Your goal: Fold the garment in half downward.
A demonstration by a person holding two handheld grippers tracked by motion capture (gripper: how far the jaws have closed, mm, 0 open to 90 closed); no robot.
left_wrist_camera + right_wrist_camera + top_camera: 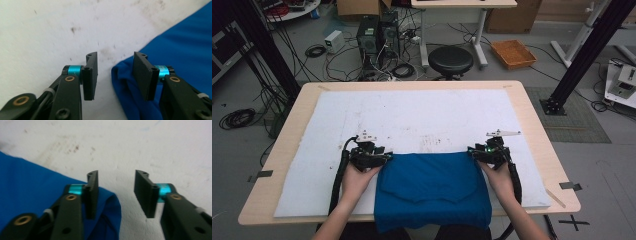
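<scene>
A blue cloth (432,187) lies folded on the white mat (412,120), with its near part hanging over the table's front edge. My left gripper (379,156) sits at the cloth's far left corner, jaws open. In the left gripper view the cloth corner (125,80) lies between the jaws and under the right-hand one, with the left gripper (115,75) open around it. My right gripper (475,152) is at the far right corner, also open. In the right gripper view the cloth corner (110,205) reaches past the left-hand jaw into the gap of the right gripper (116,193).
The mat covers most of a light wooden table (532,130). Behind the table stand a black stool (450,60), computer towers (374,35) with tangled cables, and an orange tray (513,53). Black frame posts (582,55) rise at both sides.
</scene>
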